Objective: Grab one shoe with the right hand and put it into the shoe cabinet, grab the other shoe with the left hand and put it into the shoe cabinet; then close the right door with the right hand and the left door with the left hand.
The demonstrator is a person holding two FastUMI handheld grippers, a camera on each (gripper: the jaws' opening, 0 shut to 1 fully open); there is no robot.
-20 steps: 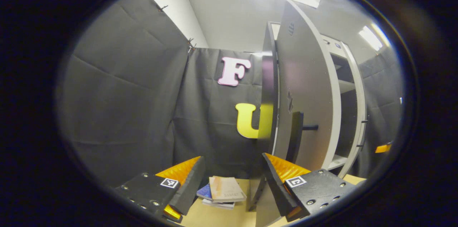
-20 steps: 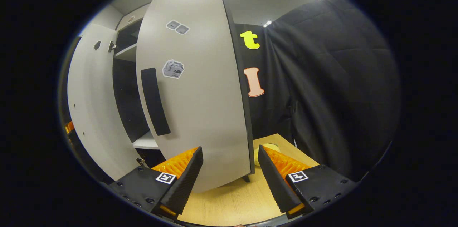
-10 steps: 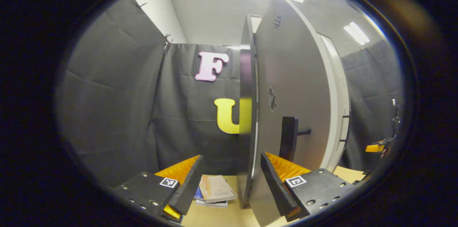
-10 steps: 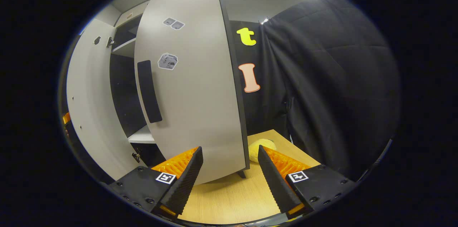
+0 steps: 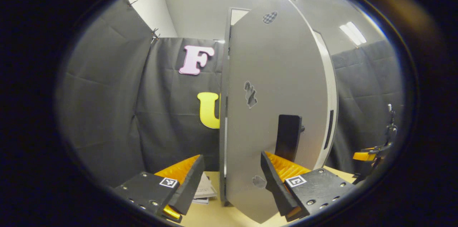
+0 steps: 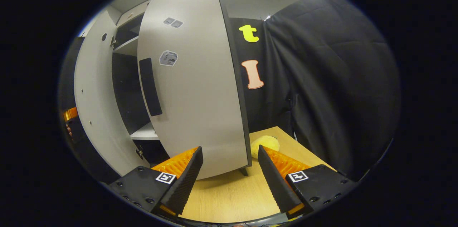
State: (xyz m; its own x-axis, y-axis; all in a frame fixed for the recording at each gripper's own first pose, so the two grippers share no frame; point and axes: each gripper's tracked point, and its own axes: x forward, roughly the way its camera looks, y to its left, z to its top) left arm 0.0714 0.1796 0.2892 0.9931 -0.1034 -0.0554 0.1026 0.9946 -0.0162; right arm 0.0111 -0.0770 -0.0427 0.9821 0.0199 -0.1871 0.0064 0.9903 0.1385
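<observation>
In the left gripper view the shoe cabinet's grey left door [image 5: 272, 87] stands close ahead, its black handle [image 5: 288, 136] just above my right-hand finger [image 5: 277, 175]. My left gripper [image 5: 232, 161] is open and straddles the door's hinge-side edge, holding nothing. In the right gripper view the grey right door [image 6: 196, 87] with its black handle [image 6: 150, 87] stands partly open. The left door [image 6: 94, 91] is to its left, with the dark cabinet inside and a white shelf [image 6: 145, 133] in the gap. My right gripper [image 6: 229, 155] is open and empty, just below that door's lower edge.
A stack of books [image 5: 205, 191] lies on the wooden table by the left door's foot. A yellow soft object [image 6: 264, 144] sits on the table [image 6: 229, 195] behind the right door. Black cloth walls close in on both sides. The other gripper [image 5: 368, 155] shows far right.
The left door has swung toward shut and now hides the cabinet inside in the left gripper view. The right door and right gripper have barely shifted.
</observation>
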